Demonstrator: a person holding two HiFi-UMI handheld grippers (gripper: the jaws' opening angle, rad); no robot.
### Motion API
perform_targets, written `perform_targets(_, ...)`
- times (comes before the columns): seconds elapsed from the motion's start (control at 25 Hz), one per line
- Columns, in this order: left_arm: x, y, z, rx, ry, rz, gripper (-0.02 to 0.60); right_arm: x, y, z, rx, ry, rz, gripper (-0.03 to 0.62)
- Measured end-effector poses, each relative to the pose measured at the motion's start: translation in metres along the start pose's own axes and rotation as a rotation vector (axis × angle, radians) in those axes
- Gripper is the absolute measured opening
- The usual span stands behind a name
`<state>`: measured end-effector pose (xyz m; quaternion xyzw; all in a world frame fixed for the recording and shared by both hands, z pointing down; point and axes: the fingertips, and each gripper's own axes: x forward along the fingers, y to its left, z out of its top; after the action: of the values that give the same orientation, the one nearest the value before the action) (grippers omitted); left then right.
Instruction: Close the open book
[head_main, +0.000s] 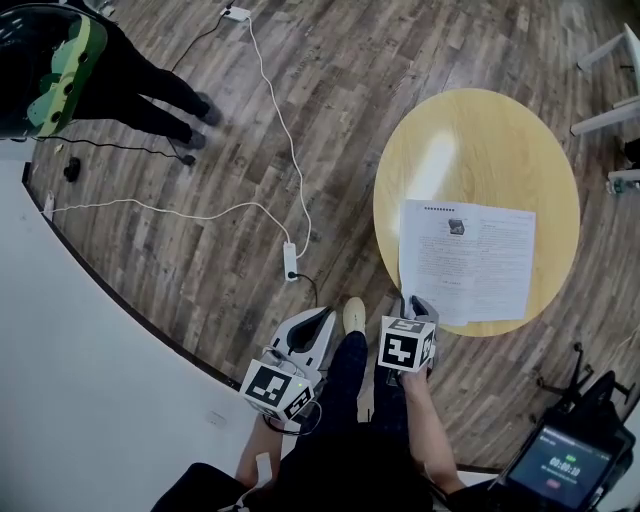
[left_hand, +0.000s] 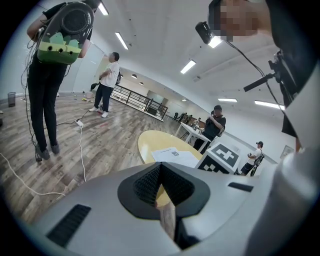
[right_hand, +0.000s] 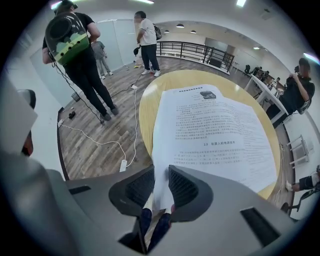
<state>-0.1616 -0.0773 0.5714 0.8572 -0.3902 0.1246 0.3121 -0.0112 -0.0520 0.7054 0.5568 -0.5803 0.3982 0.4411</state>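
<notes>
An open book (head_main: 467, 262) lies with white printed pages up on the round yellow table (head_main: 480, 130), at its near side. My right gripper (head_main: 420, 303) points steeply down at the book's near left corner. In the right gripper view the pages (right_hand: 215, 130) run down between the jaws, and my right gripper (right_hand: 161, 185) is shut on that page edge. My left gripper (head_main: 318, 318) hangs over the wooden floor to the left of the table, apart from the book. In the left gripper view my left gripper (left_hand: 160, 172) is shut on nothing, with the table (left_hand: 150, 142) and book (left_hand: 175, 156) ahead.
White cables and a power strip (head_main: 290, 262) lie on the floor left of the table. A person with a green backpack (head_main: 60, 70) stands at the top left. White furniture legs (head_main: 610, 60) are at the top right, and a screen device (head_main: 565, 465) at the bottom right.
</notes>
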Motion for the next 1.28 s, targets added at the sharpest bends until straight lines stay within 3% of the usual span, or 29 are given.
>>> perform_targets(0.28,-0.002,-0.003,0.003,0.01,-0.011,0.006,-0.002,-0.002,-0.001,0.002,0.006,-0.018,0.003,0.04)
perform_targets(0.76,-0.004,-0.011,0.0,0.026,-0.028,0.014,-0.002,-0.014,-0.005,0.004,-0.001,-0.062,0.027,0.032)
perform_targets(1.28,-0.013,-0.037,0.028,0.092,-0.088,-0.019,-0.002,-0.068,-0.01,0.021,-0.002,-0.166,0.047,0.031)
